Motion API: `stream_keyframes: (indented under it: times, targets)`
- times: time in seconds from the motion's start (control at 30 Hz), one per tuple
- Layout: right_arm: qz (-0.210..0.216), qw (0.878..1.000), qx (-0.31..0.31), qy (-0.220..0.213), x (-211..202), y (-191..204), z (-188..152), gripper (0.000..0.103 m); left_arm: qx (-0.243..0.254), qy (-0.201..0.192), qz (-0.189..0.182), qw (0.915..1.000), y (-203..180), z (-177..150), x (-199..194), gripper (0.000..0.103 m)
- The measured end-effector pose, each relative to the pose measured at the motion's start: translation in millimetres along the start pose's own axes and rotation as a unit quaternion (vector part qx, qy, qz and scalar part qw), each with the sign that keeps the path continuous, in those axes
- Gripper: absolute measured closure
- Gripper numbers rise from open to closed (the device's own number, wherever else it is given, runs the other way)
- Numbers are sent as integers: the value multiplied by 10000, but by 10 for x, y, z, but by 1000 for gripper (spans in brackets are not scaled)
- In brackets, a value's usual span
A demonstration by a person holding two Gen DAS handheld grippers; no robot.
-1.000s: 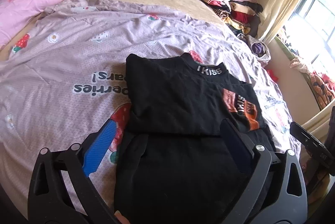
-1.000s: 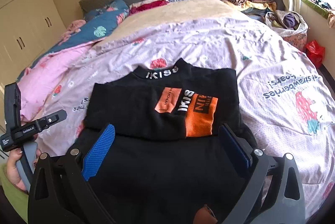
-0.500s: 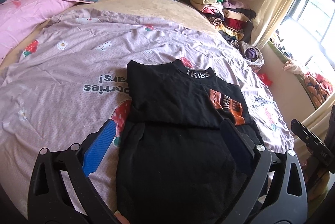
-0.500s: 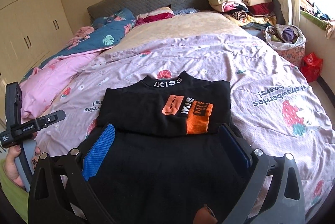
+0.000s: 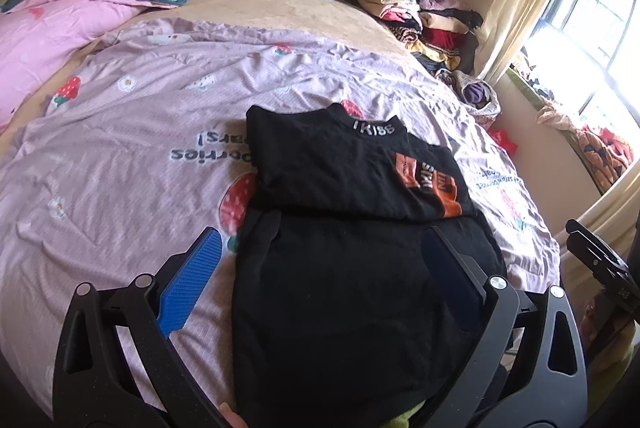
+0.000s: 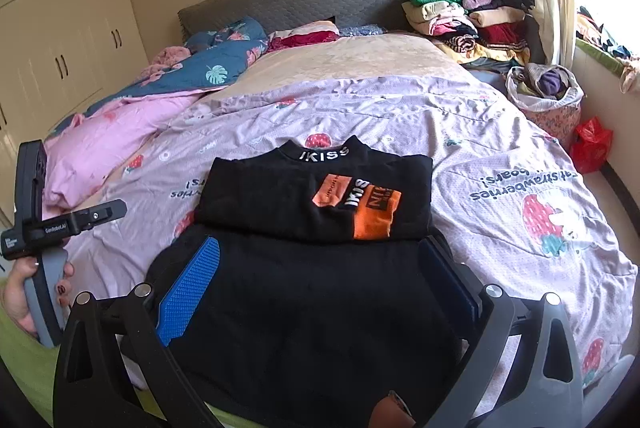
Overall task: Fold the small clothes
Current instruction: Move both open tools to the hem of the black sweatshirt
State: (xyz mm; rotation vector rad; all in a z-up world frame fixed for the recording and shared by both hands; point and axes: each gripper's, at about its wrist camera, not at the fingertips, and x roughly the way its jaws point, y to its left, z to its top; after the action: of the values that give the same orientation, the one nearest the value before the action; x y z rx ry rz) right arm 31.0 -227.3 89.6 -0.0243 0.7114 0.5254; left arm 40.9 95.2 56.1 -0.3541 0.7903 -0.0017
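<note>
The black sweater (image 6: 320, 212) lies on the lilac strawberry-print bedsheet (image 6: 500, 156) — its collar end folded over the lower half. Both the left tool (image 5: 320, 268) and the right tool (image 6: 320, 276) hover above its near part — fingers spread wide, gripping nothing.

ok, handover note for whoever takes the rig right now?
Left gripper: open, empty, above the shirt's near half.
Right gripper: open, empty, above the same part.
Black shirt: flat on the lilac strawberry sheet, collar facing the headboard, sides apparently folded in, top part lying folded over the lower part.
Left: probably one more fold of the near half, then set it aside.
</note>
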Motion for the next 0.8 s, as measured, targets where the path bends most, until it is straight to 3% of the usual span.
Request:
stream_keyframes:
  times: [0.33, 0.8]
  targets:
    - [-104, 9997, 61, 202, -49, -156, -294, 4, 72, 455, 184, 9988, 88, -298, 52, 10]
    - [-202, 9984, 196, 482, -50, -347, -633, 4, 15, 974, 151, 9951, 208, -656, 158, 10]
